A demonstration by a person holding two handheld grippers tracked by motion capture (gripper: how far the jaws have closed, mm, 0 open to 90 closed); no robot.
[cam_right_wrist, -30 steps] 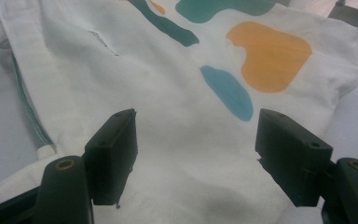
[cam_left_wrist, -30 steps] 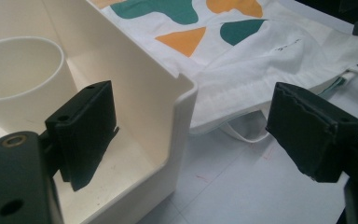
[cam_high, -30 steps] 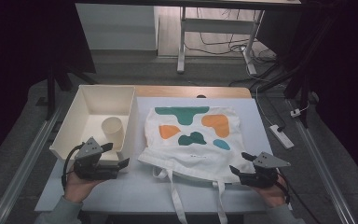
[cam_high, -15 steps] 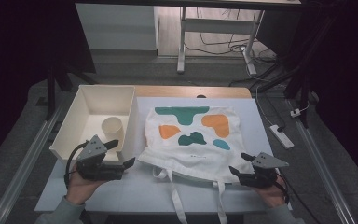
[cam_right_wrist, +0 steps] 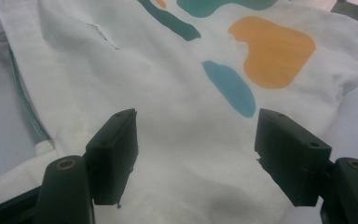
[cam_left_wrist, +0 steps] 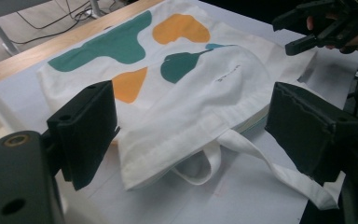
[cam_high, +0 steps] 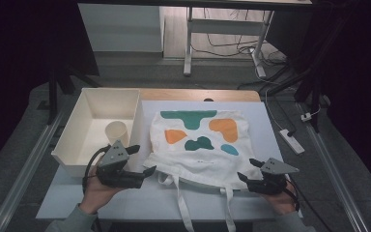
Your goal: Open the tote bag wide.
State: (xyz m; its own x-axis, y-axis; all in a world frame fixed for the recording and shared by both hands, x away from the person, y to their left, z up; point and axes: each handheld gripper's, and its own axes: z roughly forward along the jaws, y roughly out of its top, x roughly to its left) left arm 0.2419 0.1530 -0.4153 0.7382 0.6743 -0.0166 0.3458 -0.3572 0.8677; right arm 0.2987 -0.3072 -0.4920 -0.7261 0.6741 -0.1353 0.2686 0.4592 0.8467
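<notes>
A white tote bag (cam_high: pixel 200 154) with green and orange blobs lies flat on the white table cover, its straps (cam_high: pixel 180 208) trailing toward the near edge. My left gripper (cam_high: pixel 143 160) is open at the bag's near left corner. In the left gripper view (cam_left_wrist: pixel 196 116) the jaws stand wide on either side of that corner and the strap loop (cam_left_wrist: pixel 205 163), with no pad on the cloth. My right gripper (cam_high: pixel 247 169) is open at the near right corner. In the right gripper view (cam_right_wrist: pixel 196 140) its jaws hover over the cloth (cam_right_wrist: pixel 186 84) without pinching it.
A cream box (cam_high: pixel 72 163) stands at the left of the table with a paper cup (cam_high: pixel 117 133) inside, close behind my left gripper. On the floor to the right lies a power strip (cam_high: pixel 290 141). Table legs and cables are beyond the far edge.
My left gripper has moved right and slightly up, from beside the box to the bag's near left corner. The right gripper and the bag have not moved.
</notes>
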